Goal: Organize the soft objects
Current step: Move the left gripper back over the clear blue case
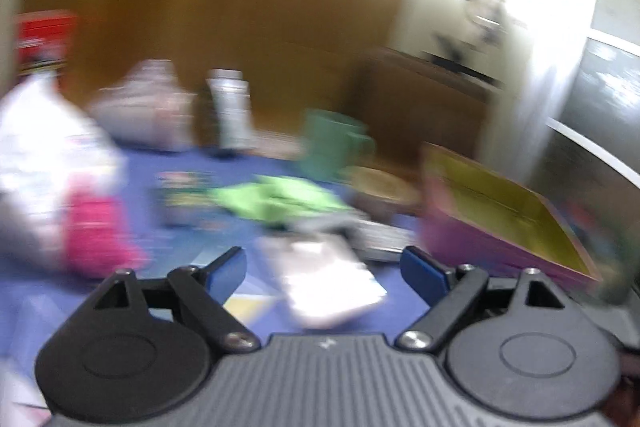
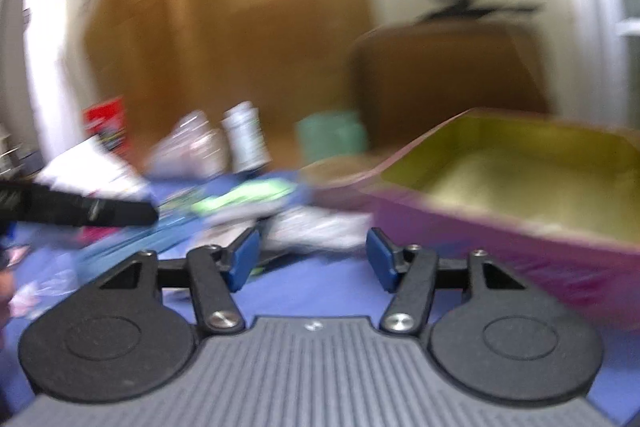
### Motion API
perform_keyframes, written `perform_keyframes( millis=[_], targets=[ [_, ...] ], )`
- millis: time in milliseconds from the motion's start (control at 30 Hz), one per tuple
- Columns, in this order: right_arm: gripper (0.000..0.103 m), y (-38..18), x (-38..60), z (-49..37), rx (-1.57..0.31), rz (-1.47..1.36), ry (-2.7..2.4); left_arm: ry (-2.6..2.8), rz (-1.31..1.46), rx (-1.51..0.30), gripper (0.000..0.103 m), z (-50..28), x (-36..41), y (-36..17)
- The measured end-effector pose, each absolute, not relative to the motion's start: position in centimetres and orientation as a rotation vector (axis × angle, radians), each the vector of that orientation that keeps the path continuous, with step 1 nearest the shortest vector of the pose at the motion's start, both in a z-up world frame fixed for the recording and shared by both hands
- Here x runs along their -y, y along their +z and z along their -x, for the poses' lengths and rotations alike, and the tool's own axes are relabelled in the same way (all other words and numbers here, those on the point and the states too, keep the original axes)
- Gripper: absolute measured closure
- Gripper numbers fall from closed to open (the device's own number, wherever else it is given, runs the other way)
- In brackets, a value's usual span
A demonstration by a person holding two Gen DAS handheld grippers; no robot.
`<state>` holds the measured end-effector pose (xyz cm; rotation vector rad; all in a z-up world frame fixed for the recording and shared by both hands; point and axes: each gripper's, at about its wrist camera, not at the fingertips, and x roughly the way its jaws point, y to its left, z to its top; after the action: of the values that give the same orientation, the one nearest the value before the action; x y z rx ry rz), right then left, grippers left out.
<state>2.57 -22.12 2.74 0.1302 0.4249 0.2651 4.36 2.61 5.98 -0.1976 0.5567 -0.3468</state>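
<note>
- Left gripper (image 1: 324, 269): jaws apart, nothing between them; it hovers above the blue cloth (image 1: 132, 239), pointed at a pale flat packet (image 1: 332, 287) just left of the pink box (image 1: 508, 223).
- Right gripper (image 2: 314, 255): jaws apart and empty, aimed at a whitish soft bundle (image 2: 316, 227) lying just left of the box.
- Pink box (yellow inside, apparently empty) sits open-topped, likely the collecting bin.
- Green cloth (image 1: 276, 199) lies left of the box, beyond the packet; heavy blur limits detail.
</note>
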Motion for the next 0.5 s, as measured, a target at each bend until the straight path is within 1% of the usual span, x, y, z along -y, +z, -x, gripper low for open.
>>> perform_keyframes(
  millis=[200, 333, 400, 433, 467, 500],
  targets=[
    [0.041, 1.8, 14.7, -4.7, -0.508, -0.075, 0.404, -0.203, 0.220, -0.590, 0.002, -5.8, -8.0, 4.0],
    [0.040, 0.9, 11.2, -5.5, -0.565, 0.002, 0.456, -0.230, 0.274, -0.640, 0.000, -6.8, -9.7, 2.3],
    [0.033, 0.3, 9.7, -5.8, -0.591, 0.045, 0.472, -0.264, 0.293, -0.656, 0.000, -7.1, -9.8, 1.9],
    [0.027, 0.0, 9.0, -5.9, -0.600, 0.061, 0.476, -0.277, 0.295, -0.662, 0.000, -7.2, -9.6, 1.8],
    [0.025, -0.2, 8.6, -6.0, -0.608, 0.069, 0.480, -0.291, 0.296, -0.670, 0.000, -7.3, -9.5, 1.6],
    [0.024, -0.4, 8.0, -6.2, -0.619, 0.077, 0.489, -0.310, 0.298, -0.680, 0.000, -7.5, -9.2, 1.3]
  ],
)
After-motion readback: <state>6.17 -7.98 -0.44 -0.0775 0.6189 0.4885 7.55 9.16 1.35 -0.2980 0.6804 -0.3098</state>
